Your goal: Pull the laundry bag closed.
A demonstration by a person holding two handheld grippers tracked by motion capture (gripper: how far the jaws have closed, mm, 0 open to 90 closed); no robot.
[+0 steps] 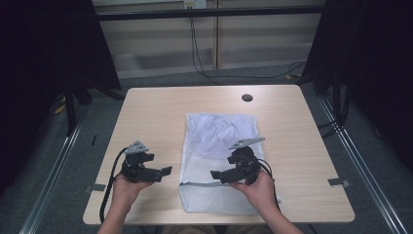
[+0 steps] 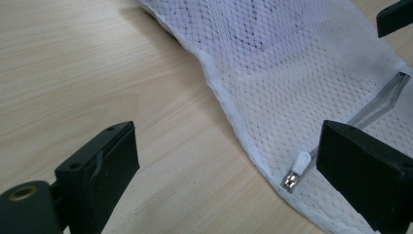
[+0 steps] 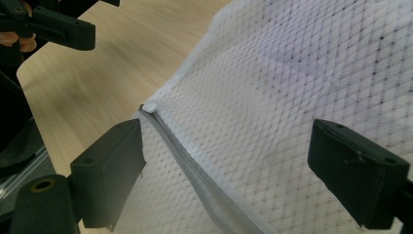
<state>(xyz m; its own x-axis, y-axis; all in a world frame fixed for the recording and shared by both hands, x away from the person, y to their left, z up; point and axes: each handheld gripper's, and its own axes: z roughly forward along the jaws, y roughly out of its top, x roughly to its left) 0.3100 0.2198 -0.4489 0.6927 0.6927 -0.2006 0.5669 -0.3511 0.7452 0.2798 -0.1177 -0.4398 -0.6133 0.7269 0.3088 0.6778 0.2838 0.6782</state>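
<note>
A white mesh laundry bag lies flat in the middle of the table, with a grey zipper running across its near end. The zipper pull sits at the bag's left edge, white tab and metal slider. My left gripper hovers just left of the bag, open, its right jaw close to the pull. My right gripper is over the bag's near part, open, with the zipper and mesh between its jaws. Neither gripper holds anything.
The light wooden table has bare surface left and right of the bag. A small black round disc sits near the far edge. Black curtains and cables stand beyond the table. The left gripper's jaw appears at the right gripper view's top left.
</note>
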